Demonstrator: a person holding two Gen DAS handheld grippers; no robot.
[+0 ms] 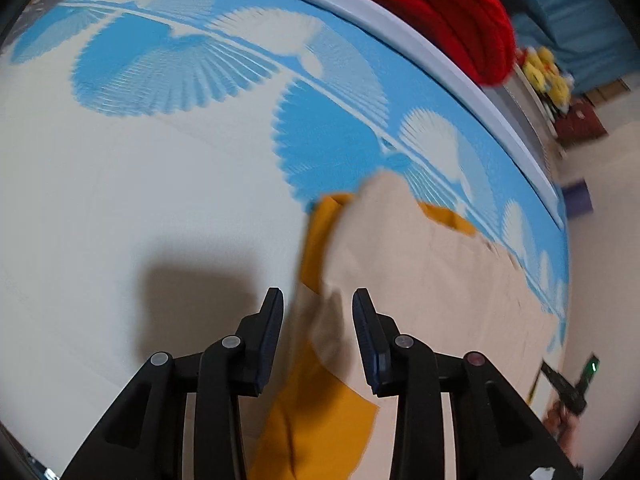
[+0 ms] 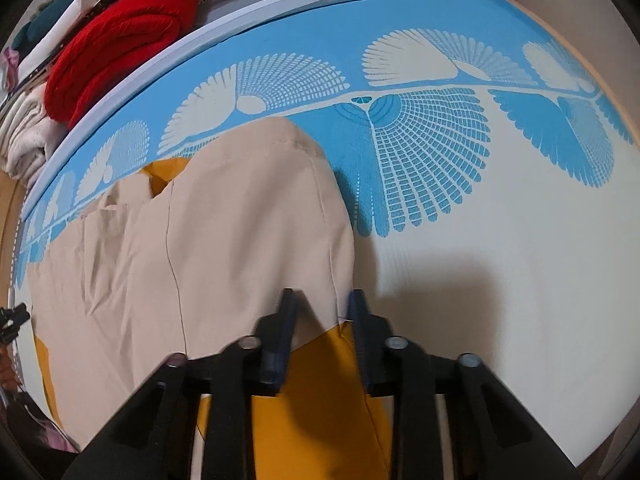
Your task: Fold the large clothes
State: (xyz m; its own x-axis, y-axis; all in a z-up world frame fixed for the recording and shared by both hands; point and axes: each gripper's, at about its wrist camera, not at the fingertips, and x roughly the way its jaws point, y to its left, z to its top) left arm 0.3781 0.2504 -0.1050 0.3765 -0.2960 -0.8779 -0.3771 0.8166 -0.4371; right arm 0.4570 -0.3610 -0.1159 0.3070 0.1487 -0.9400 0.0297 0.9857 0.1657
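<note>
A large beige garment [image 2: 224, 232] with a mustard-yellow lining [image 2: 316, 396] lies spread on a bed sheet [image 2: 500, 280] with a blue shell pattern. My right gripper [image 2: 320, 300] is open, its jaws either side of the garment's lower right edge where beige meets yellow. In the left wrist view the same garment [image 1: 420, 272] lies to the right, its yellow lining [image 1: 320, 412] under my open left gripper [image 1: 318, 300], whose jaws straddle a raised beige fold. The left view is motion-blurred.
A folded red knit [image 2: 116, 44] lies on other clothes beyond the bed's white edge [image 2: 168, 52]; it also shows in the left wrist view [image 1: 440, 4]. White fluffy fabric [image 2: 24, 136] lies at far left. Yellow soft toys [image 1: 548, 72] sit on a shelf.
</note>
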